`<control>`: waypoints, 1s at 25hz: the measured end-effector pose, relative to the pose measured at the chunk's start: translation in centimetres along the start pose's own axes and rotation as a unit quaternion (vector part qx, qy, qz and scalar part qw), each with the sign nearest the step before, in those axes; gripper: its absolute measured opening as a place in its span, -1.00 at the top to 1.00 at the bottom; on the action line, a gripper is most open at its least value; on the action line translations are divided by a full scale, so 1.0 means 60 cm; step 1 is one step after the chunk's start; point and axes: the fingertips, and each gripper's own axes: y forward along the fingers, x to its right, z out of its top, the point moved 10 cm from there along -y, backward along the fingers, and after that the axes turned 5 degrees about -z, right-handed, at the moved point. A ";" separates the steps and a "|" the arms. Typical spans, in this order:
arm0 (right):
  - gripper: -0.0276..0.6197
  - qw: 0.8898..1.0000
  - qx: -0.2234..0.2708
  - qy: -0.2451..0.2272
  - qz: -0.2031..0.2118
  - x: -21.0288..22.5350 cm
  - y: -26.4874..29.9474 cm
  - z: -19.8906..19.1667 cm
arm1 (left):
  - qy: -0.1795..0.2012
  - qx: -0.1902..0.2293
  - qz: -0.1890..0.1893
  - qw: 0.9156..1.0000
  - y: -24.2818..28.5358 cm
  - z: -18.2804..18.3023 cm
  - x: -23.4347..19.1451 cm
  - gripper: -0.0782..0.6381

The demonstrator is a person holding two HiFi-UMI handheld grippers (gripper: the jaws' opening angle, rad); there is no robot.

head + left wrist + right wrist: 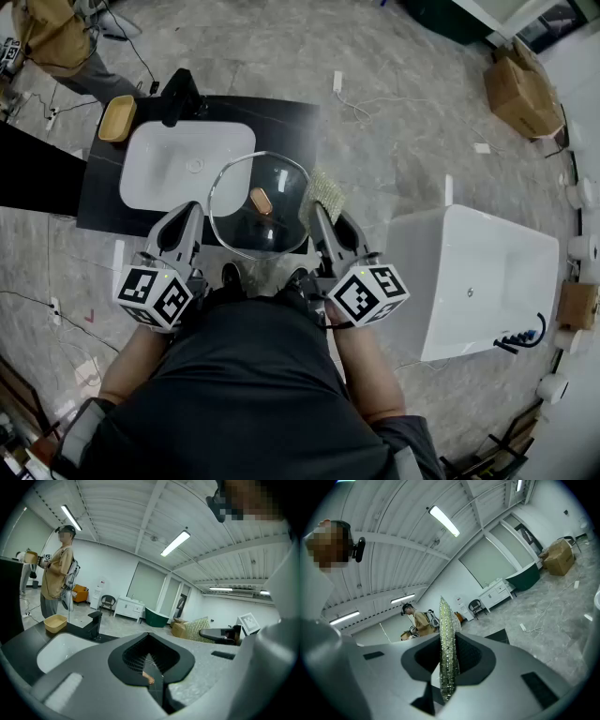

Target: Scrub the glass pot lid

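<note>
The round glass pot lid [246,220] with its brown knob [262,200] hangs over the front edge of the black counter. My left gripper [194,214] is shut on the lid's left rim; the left gripper view shows the lid [151,663] edge-on between the jaws of that gripper [150,660]. My right gripper [319,217] is shut on a glittery scrub cloth [322,194], which lies against the lid's right rim. In the right gripper view the cloth [447,648] stands upright between the jaws of that gripper [446,665].
A white sink basin [186,167] sits in the black counter [281,122] with a black faucet [178,97] and a tan bowl [118,117] behind it. A white bathtub [478,281] stands at the right, a cardboard box [520,89] far right. A person [56,42] stands at the top left.
</note>
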 end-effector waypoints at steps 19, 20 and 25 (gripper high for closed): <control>0.71 0.996 -0.061 0.061 -0.030 0.093 0.088 -0.027 | -0.037 -0.031 0.031 0.998 0.030 -0.033 -0.047 0.78; 0.71 0.995 -0.072 0.063 -0.034 0.100 0.102 -0.033 | -0.040 -0.033 0.036 0.998 0.026 -0.035 -0.057 0.78; 0.71 0.987 -0.139 0.080 -0.022 0.092 0.203 -0.074 | -0.062 -0.032 0.071 0.995 -0.009 -0.044 -0.114 0.78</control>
